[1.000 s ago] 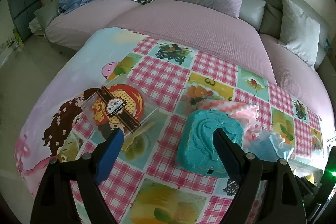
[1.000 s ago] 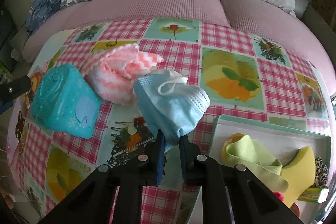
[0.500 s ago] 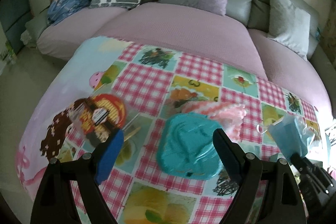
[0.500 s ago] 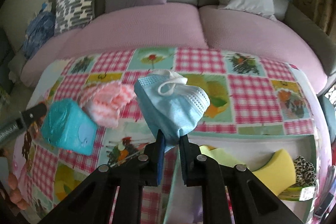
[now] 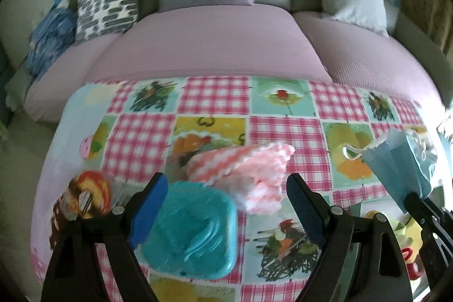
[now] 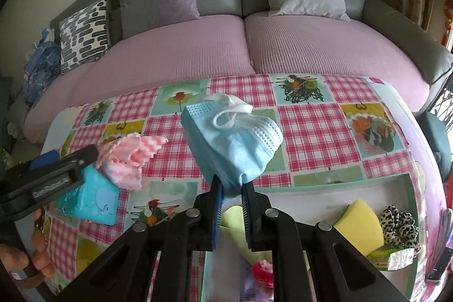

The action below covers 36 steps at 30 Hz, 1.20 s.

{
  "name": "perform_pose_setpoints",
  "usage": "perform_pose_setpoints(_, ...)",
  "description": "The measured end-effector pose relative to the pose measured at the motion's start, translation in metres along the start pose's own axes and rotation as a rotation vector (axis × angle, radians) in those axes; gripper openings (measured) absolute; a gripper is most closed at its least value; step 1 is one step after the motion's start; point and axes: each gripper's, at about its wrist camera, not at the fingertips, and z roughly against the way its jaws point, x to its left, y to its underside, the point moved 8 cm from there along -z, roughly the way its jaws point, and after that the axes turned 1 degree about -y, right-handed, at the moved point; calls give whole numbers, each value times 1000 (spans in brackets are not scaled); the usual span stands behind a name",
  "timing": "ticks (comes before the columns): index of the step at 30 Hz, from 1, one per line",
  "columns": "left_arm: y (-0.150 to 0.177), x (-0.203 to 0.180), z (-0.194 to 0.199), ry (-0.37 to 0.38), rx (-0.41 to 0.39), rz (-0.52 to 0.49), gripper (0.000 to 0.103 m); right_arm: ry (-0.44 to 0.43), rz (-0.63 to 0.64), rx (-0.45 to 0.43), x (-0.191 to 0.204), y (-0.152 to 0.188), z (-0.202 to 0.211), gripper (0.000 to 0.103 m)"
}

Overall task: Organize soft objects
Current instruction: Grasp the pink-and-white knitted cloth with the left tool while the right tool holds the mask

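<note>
Jaws first: our right gripper (image 6: 229, 196) is pinched nearly closed on the bottom corner of the blue face mask (image 6: 230, 137), so the mask stands up above the jaws w/ its white ear loop flopped on top. We hold it by a corner prob. so it hangs free & can drop into the white tray (image 6: 325, 198) just below & right of the jaws. Our left gripper (image 5: 226, 212) is wide open & holds nothing; the teal squishy box (image 5: 192, 228) sits between its jaws, nearer the left one, prob. next to grab. Pink zigzag cloth (image 5: 246, 174) lies just past the jaws, touching the box. Mask looks thin & papery, cloth fluffy, box smooth & shiny. Tray already has a yellow sponge (image 6: 358, 225) & a spotty scrunchie (image 6: 399, 224)
</note>
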Motion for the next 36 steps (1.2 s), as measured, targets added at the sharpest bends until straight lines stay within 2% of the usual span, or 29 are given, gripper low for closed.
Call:
perform_pose_setpoints(4,0,-19,-13,-25,12,-77,86,2,0,4,-2,1,-2,14)
perform_pose_setpoints(11,6,-41,-34,-25,41,-142,82,14,-15,15,-8,3,-5,14)
perform_pose_setpoints(14,6,-42,-41,-69,46,-162,72,18,-23,14,-11,2,-5,14)
perform_pose_setpoints(17,7,-42,-45,-98,51,-183,69,21,-27,12,-12,2,-4,14)
perform_pose_setpoints(21,7,-39,-49,-123,49,-191,59,24,-28,13,-13,2,-4,14)
perform_pose_setpoints(25,7,-39,-53,-144,45,-213,53,25,-26,15,-12,2,-4,14)
perform_pose_setpoints(28,6,-38,-57,-160,33,-223,39,23,-25,15,-11,3,-4,14)
perform_pose_setpoints(30,7,-38,-59,-139,41,-204,15,24,-26,15,-12,2,-4,14)
perform_pose_setpoints(32,8,-38,-61,-119,47,-190,10,25,-27,17,-12,3,-4,14)
perform_pose_setpoints(36,6,-37,-57,-103,29,-170,6,25,-27,20,-12,3,-5,14)
